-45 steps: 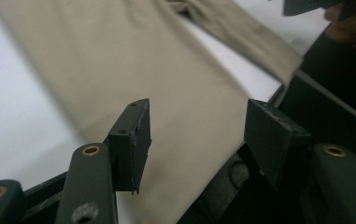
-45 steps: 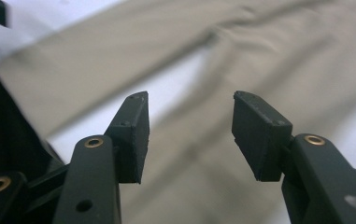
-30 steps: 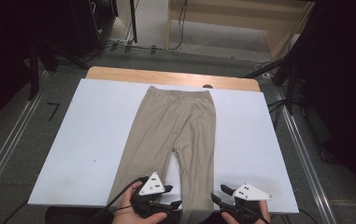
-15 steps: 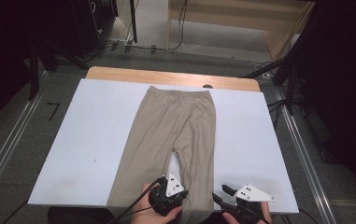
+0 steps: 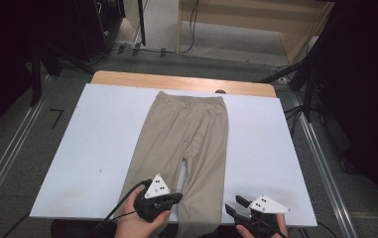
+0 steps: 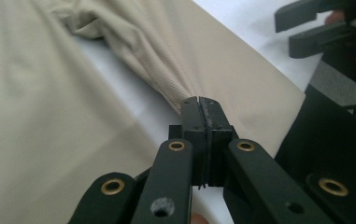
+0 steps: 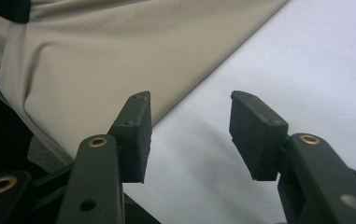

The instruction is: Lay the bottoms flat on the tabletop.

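Observation:
Beige trousers (image 5: 186, 134) lie flat on the white table (image 5: 102, 148), waistband at the far side and legs toward me. My left gripper (image 5: 174, 198) sits at the near end of the left leg, beside the gap between the legs. In the left gripper view it (image 6: 199, 100) is shut on a pinched fold of the trousers (image 6: 49, 93), and the cloth bunches toward its tip. Beside the right leg's outer edge, at the table's front, my right gripper (image 5: 233, 207) is open. In its own view it (image 7: 189, 112) hovers over bare white table (image 7: 306, 70) next to the trousers (image 7: 119, 46).
A wooden strip (image 5: 127, 79) runs along the table's far edge. Metal rails (image 5: 8, 158) flank the table on the floor. Cables and stand legs (image 5: 142, 47) lie beyond the far end. The right gripper (image 6: 316, 23) appears at the upper right of the left gripper view.
My left gripper swung right to the gap between the legs, then drew back left a little. My right gripper has kept still.

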{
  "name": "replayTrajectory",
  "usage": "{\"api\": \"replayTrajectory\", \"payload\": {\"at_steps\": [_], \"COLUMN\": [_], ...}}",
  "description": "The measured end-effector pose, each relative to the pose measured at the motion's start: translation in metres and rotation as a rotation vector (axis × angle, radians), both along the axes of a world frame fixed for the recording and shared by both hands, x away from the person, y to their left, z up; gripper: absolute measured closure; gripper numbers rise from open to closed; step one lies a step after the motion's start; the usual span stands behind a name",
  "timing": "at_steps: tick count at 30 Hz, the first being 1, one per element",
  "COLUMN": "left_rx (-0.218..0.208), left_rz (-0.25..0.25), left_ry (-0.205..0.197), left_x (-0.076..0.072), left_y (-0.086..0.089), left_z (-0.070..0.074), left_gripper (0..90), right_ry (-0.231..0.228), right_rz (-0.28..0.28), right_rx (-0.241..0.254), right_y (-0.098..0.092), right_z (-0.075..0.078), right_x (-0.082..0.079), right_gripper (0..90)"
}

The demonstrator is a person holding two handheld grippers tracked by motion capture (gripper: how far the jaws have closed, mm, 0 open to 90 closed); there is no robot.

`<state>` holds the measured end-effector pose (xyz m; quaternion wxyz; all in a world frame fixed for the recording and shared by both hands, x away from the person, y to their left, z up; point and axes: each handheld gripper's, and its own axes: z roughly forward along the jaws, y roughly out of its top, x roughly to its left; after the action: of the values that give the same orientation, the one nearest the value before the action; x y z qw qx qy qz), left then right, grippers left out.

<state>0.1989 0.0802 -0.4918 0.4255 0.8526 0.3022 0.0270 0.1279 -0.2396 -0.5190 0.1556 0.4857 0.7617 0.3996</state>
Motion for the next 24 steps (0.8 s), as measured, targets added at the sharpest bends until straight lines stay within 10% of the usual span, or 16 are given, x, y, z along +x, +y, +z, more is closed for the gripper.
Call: {"api": "replayTrajectory", "payload": {"at_steps": [24], "left_rx": [-0.058], "left_rz": [0.115], "left_ry": [-0.009], "left_x": [0.015], "left_y": [0.034], "left_z": [0.005], "left_gripper": [90.0], "right_ry": [-0.002], "right_rz": [-0.037], "right_rx": [0.006], "right_y": [0.043], "right_z": [-0.008], "right_x": [0.018], "right_gripper": [45.3]}}
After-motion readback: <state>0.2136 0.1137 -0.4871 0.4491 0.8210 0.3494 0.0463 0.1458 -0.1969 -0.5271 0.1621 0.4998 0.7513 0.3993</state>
